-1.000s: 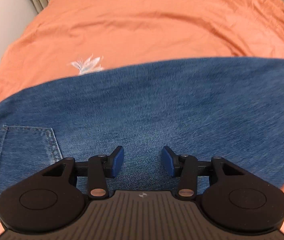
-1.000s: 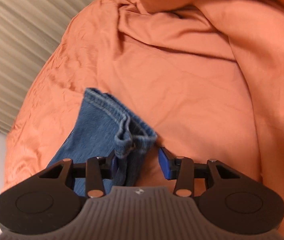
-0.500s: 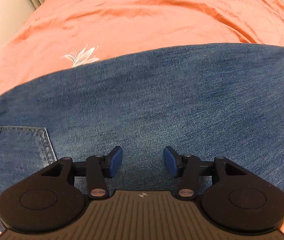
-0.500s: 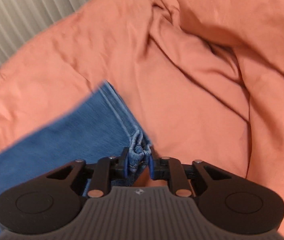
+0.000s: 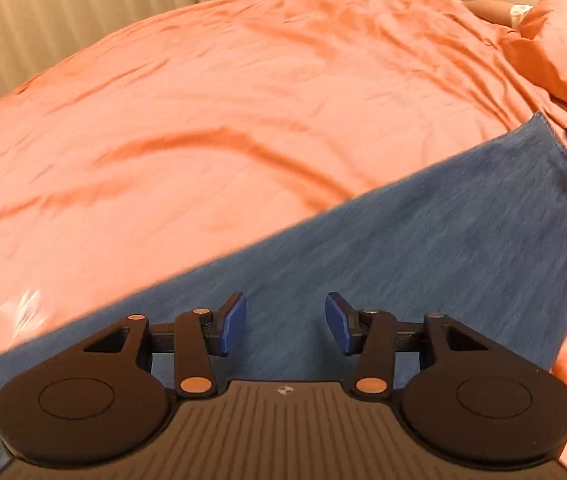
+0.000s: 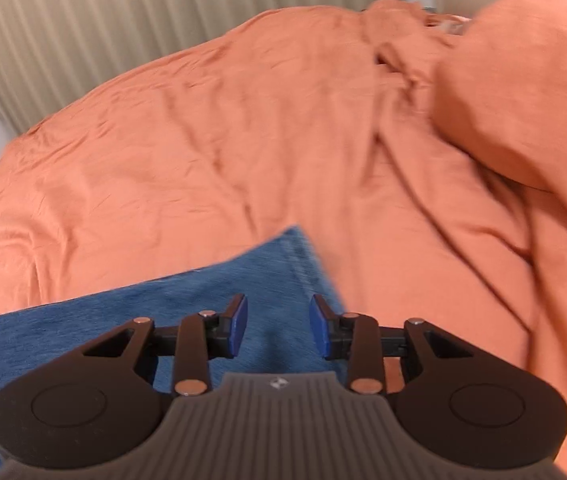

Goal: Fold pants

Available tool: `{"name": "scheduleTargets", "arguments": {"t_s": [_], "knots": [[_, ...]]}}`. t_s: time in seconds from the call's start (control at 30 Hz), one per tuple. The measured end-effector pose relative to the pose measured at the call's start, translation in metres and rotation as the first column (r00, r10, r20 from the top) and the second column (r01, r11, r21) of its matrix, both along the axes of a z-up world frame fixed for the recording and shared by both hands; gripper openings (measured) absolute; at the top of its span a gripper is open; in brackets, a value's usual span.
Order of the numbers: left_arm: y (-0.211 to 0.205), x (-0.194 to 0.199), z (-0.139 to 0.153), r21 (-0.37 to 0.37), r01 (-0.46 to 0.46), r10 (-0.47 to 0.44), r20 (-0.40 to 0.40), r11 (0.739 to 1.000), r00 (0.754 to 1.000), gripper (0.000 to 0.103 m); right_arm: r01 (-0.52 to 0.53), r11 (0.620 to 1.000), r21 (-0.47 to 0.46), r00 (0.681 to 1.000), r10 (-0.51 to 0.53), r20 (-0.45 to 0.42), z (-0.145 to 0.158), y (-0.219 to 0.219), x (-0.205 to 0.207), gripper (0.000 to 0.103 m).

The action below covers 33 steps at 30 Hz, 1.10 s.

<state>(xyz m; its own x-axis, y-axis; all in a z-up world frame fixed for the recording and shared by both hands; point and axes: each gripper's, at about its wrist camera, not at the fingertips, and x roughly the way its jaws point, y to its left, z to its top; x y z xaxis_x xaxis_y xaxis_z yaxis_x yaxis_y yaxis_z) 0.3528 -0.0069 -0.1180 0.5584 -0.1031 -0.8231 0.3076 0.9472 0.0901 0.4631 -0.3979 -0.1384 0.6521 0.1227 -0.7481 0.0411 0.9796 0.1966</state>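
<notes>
Simply blue denim pants (image 5: 423, 248), flat, blurred.

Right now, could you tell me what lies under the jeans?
The jeans lie on the orange bedsheet, which shows all around them. Whatever sits directly beneath the denim is covered.

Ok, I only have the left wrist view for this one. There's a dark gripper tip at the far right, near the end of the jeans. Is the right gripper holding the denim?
Observer: No. In the right wrist view the right gripper is open. Its jaws have just been opening, and nothing is pinched between them. The jeans lie underneath.
Operator: Is the leg end bunched up there?
Observer: No. The hem lies flat on the orange bedspread, with its stitched edge showing just ahead of the pads.
</notes>
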Motion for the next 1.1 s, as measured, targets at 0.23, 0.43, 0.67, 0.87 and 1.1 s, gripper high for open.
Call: {"name": "scheduleTargets", "arguments": {"t_s": [0.23,0.43,0.67,0.87,1.1], "knots": [[-0.045,0.01,0.0,-0.084,0.14,-0.142,-0.018,0.987,0.99,0.055,0.053,0.998,0.021,0.998,-0.052,-0.02,-0.01,-0.008,0.0,0.028],[-0.078,-0.008,-0.01,-0.098,0.256,-0.26,-0.029,0.962,0.965,0.055,0.129,0.99,0.053,0.992,-0.128,-0.022,0.0,-0.051,-0.068,0.024],[-0.087,-0.012,-0.013,-0.096,0.246,-0.252,-0.06,0.965,0.966,0.055,0.229,0.95,0.213,0.972,-0.21,-0.108,-0.04,-0.072,-0.1,0.024],[-0.083,-0.013,-0.001,-0.087,0.232,-0.237,-0.05,0.969,0.97,0.055,0.35,0.805,0.48,0.929,-0.365,-0.065,-0.051,-0.093,-0.101,0.055],[-0.093,0.0,-0.012,-0.062,0.232,-0.236,-0.072,0.971,0.969,0.055,0.33,0.787,0.52,0.944,-0.278,-0.179,-0.064,-0.103,-0.072,0.064]]}}
